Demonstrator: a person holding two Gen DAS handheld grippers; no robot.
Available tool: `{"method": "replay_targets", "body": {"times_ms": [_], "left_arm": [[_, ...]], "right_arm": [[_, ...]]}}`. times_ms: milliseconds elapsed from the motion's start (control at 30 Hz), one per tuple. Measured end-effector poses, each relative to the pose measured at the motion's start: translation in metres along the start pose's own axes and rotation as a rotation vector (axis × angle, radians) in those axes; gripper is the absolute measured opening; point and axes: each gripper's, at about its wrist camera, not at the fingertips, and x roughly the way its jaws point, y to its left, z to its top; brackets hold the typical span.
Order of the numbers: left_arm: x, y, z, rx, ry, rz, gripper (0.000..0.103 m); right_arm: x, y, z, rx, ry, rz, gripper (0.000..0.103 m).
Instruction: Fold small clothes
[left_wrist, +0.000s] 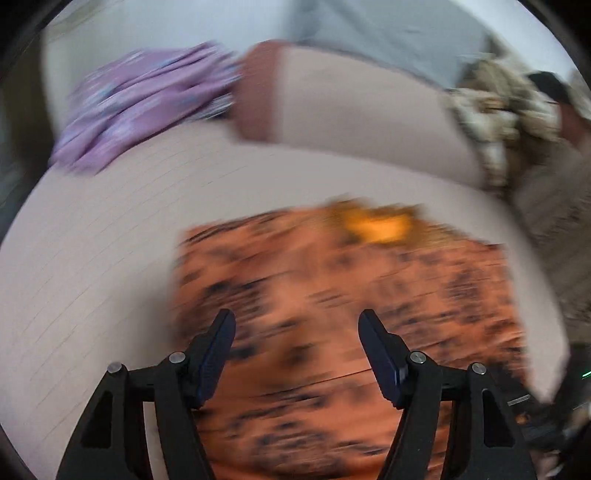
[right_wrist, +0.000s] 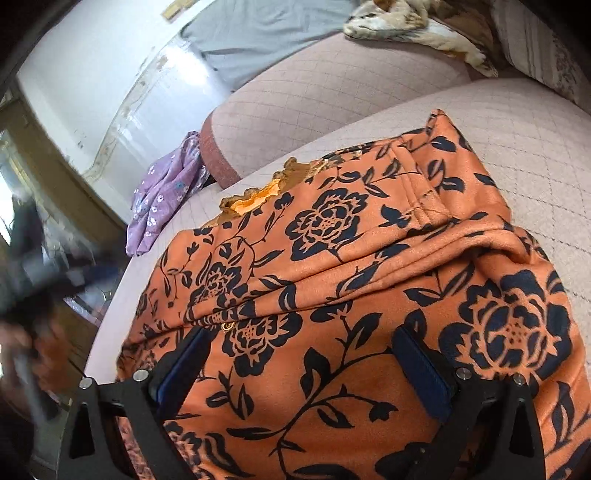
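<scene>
An orange garment with a dark floral print (right_wrist: 332, 277) lies folded on the pale pink quilted cushion (right_wrist: 535, 147), its yellow lace collar (right_wrist: 255, 199) at the far end. My right gripper (right_wrist: 299, 339) is open, fingers spread low over the near part of the garment, the tips pressing into the cloth. In the left wrist view the picture is motion-blurred: the same garment (left_wrist: 351, 295) lies ahead and my left gripper (left_wrist: 297, 321) is open and empty above its near edge. The left gripper shows as a dark blur (right_wrist: 33, 277) at the left of the right wrist view.
A purple flowered garment (right_wrist: 166, 195) lies crumpled at the cushion's far left edge, also in the left wrist view (left_wrist: 147, 99). A second pink cushion (right_wrist: 314, 99) sits behind. A cream and brown blanket (right_wrist: 417, 26) and a grey sheet (right_wrist: 258, 37) lie farther back.
</scene>
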Motion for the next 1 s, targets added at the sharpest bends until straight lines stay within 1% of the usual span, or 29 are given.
{"method": "replay_targets", "body": {"times_ms": [67,133,200,267,300,400,467,533,600,633,667,700,733,767,800,833,867,900,933,1000], "left_arm": [[0.01,0.028,-0.013,-0.031,0.004,0.049,0.071],[0.013,0.045,-0.026,-0.045,0.007,0.08,0.07],[0.018,0.057,-0.038,-0.051,0.002,0.093,0.071],[0.021,0.065,-0.047,-0.062,-0.02,0.09,0.071],[0.026,0.065,-0.048,-0.069,-0.027,0.086,0.072],[0.026,0.07,-0.054,-0.084,-0.056,0.055,0.074],[0.026,0.073,-0.054,-0.101,-0.059,0.03,0.075],[0.024,0.075,-0.055,-0.112,-0.061,0.022,0.076],[0.025,0.073,-0.053,-0.111,-0.06,0.033,0.076],[0.025,0.071,-0.053,-0.103,-0.061,0.043,0.076],[0.026,0.071,-0.053,-0.102,-0.061,0.047,0.076],[0.026,0.071,-0.053,-0.101,-0.06,0.05,0.076],[0.027,0.071,-0.052,-0.101,-0.059,0.051,0.076],[0.027,0.072,-0.052,-0.102,-0.058,0.05,0.076],[0.027,0.072,-0.052,-0.103,-0.058,0.052,0.076],[0.027,0.072,-0.052,-0.102,-0.057,0.054,0.077],[0.027,0.071,-0.052,-0.102,-0.057,0.056,0.077],[0.027,0.071,-0.052,-0.104,-0.058,0.058,0.077],[0.026,0.072,-0.052,-0.105,-0.058,0.059,0.077],[0.024,0.072,-0.051,-0.119,-0.062,0.073,0.077]], "right_arm": [[-0.012,-0.004,0.01,0.066,-0.015,0.033,0.1],[-0.022,-0.011,0.029,0.13,-0.033,0.032,0.1],[-0.026,-0.021,0.046,0.212,-0.046,0.055,0.1],[-0.019,-0.034,0.062,0.326,-0.031,0.087,0.1],[-0.009,-0.04,0.069,0.365,-0.008,0.069,0.1],[0.015,-0.051,0.076,0.437,0.027,-0.024,0.097],[0.02,-0.056,0.078,0.486,0.019,-0.064,0.093],[0.02,-0.055,0.079,0.539,-0.004,-0.097,0.092],[0.024,-0.05,0.084,0.532,-0.005,-0.135,0.091],[0.027,-0.051,0.088,0.523,-0.003,-0.152,0.087],[0.03,-0.053,0.089,0.519,0.0,-0.17,0.08],[0.034,-0.053,0.093,0.52,0.004,-0.203,0.058],[0.035,-0.053,0.095,0.52,0.006,-0.226,0.027],[0.037,-0.054,0.097,0.511,0.023,-0.249,0.018],[0.035,-0.054,0.099,0.5,0.028,-0.279,0.014],[0.032,-0.054,0.099,0.487,0.026,-0.291,0.01],[0.026,-0.047,0.103,0.446,0.016,-0.311,0.009],[0.014,-0.034,0.108,0.383,-0.018,-0.317,0.009],[0.0,-0.012,0.112,0.291,-0.058,-0.327,0.009],[-0.02,0.024,0.115,0.106,-0.123,-0.384,0.009]]}}
